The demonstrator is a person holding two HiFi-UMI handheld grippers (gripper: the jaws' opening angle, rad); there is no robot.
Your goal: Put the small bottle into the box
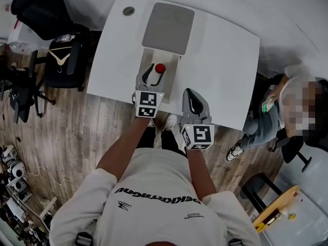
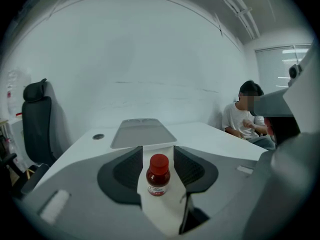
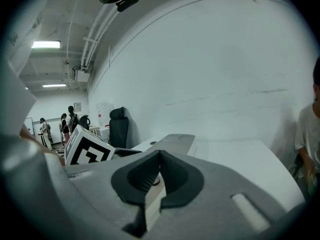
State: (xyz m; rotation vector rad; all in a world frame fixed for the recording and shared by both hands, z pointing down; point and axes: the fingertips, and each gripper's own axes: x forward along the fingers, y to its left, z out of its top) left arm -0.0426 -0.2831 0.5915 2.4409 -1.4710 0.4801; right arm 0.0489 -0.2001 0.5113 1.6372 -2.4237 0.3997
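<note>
- Two arms reached forward from the body. The left forearm [image 1: 122,148] angled inward and the right forearm [image 1: 199,170] ran nearly straight ahead.
- Neither hand could be made out. Each sat under its gripper's marker cube [image 1: 148,104].
- The left gripper [image 2: 158,151] was held farther out, over the white counter [image 1: 225,60]. The right gripper [image 3: 160,156] hung back at the counter's near edge, just beside it.
- The left gripper's jaws were spread, and the pads stood clear of the small bottle [image 2: 158,176] on both sides, though only narrowly.
- The right gripper's jaws were pressed together at the tips with nothing pinched. Only a pale strip showed through the slit below the tips.
- In the head view only the bottle's red cap showed. The left gripper hid most of the bottle's body.
- The box [image 1: 168,27] read as a flat grey panel with a paler tray-like strip running from it toward the person.
- I could not tell whether that strip had walls, or whether the bottle stood properly inside the box.
- The print on the bottle's label was too small to read.
- The bottle stood upright on the pale strip, on the near side of the grey panel. It had a red cap and dark red contents.
- It stood between the left gripper's jaws, close to their tips, and touched neither pad.
- It was well apart from the right gripper.
- A seated person [image 1: 271,106] at the counter's right end was cut off by the frame in the right gripper view.
</note>
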